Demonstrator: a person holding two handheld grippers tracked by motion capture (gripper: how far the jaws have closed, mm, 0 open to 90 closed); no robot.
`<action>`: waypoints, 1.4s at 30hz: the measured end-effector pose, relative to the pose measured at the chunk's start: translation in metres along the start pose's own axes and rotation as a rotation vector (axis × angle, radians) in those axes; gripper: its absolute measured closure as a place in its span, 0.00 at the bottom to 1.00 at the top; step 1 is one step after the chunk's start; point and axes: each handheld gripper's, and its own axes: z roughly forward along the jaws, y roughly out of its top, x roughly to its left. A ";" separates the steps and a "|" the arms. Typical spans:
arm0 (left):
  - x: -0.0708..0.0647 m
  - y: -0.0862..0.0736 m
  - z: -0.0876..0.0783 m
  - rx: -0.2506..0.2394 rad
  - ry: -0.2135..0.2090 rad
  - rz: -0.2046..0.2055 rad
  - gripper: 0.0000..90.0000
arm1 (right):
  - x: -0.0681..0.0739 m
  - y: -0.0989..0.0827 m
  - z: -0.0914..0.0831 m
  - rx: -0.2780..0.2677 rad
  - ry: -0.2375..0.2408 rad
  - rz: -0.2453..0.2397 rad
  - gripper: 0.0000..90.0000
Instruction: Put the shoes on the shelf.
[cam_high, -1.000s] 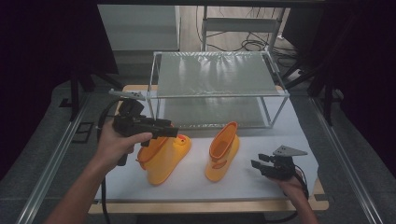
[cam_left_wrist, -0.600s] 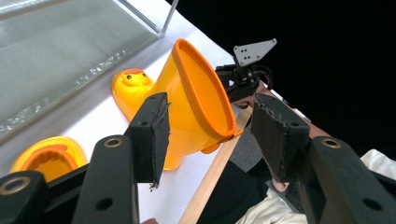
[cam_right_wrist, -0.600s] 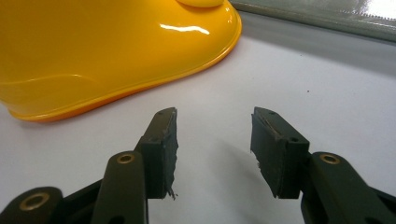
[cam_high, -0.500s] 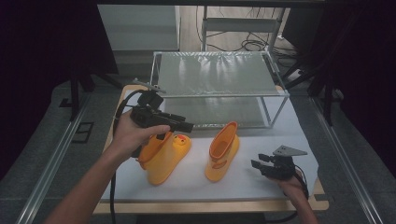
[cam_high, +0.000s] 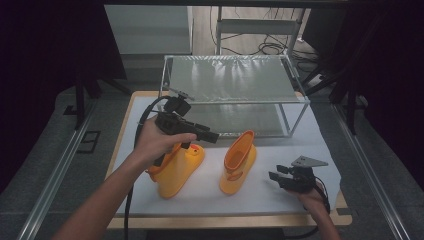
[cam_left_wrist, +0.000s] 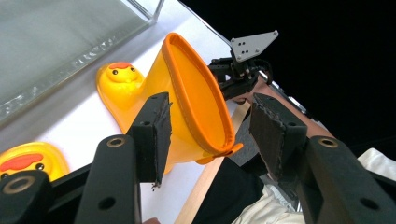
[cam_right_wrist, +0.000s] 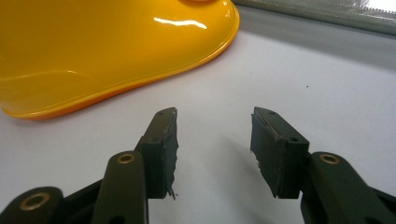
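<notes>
High view: right boot (cam_high: 239, 164) upright, toe pointing toward person.

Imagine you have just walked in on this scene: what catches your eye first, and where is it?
Two glossy yellow rubber boots with orange rims and duck faces stand out on the white table cover: the left boot under the left tongs, the right boot standing free mid-table. Behind them sits a clear glass tank, and the right tongs rest open near the table's right front edge.
</notes>
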 end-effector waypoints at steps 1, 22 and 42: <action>0.000 0.001 0.002 0.006 0.000 0.002 0.54 | 0.000 0.000 0.000 0.001 0.000 0.000 0.57; -0.001 0.017 0.041 0.109 0.043 -0.022 0.57 | 0.000 0.000 0.001 0.008 -0.002 -0.008 0.57; -0.018 0.034 0.072 0.165 0.058 -0.001 0.58 | 0.000 0.000 -0.001 0.001 -0.008 -0.002 0.57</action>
